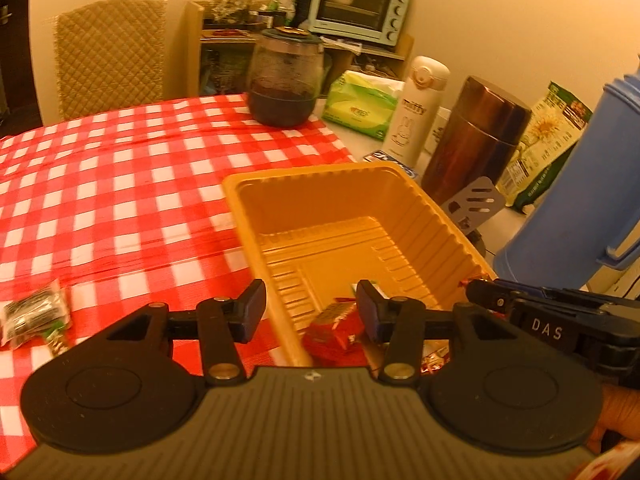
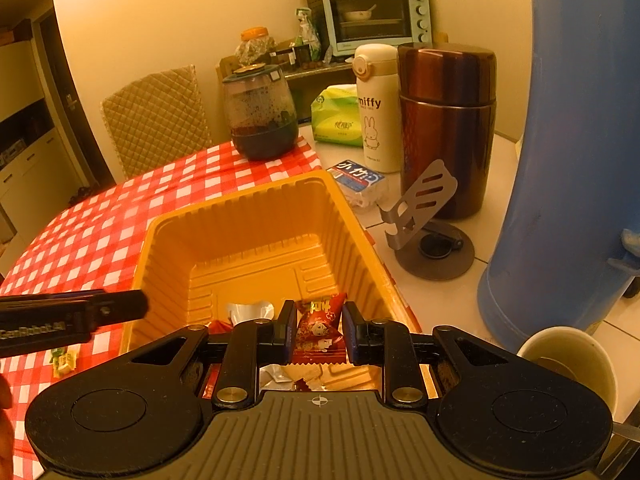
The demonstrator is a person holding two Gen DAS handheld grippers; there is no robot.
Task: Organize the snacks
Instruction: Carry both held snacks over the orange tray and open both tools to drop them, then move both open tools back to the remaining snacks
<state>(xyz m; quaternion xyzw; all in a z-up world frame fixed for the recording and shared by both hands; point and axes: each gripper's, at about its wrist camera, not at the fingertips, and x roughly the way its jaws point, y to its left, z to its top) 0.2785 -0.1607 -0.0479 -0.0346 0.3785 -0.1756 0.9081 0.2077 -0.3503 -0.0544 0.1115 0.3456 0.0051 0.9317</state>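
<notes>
A yellow plastic tray (image 1: 248, 200) (image 2: 168, 224) sits on the red checked tablecloth and holds several wrapped snacks at its near end. My left gripper (image 1: 310, 310) is open and empty over the tray's near left rim, above a red snack packet (image 1: 334, 334). My right gripper (image 2: 319, 330) hangs over the tray with a red candy packet (image 2: 318, 330) between its fingers; the jaws stand slightly apart from it. A silver packet (image 2: 250, 311) lies in the tray. A dark green-and-white snack packet (image 1: 34, 314) lies on the cloth at the left.
A dark glass jar (image 1: 285, 80), green tissue pack (image 1: 360, 108), white Miffy bottle (image 1: 418, 110), brown thermos (image 1: 472, 140), metal phone stand (image 2: 424, 220), blue jug (image 2: 568, 160) and paper cup (image 2: 572, 360) stand right of the tray. A quilted chair (image 1: 110, 56) is behind the table.
</notes>
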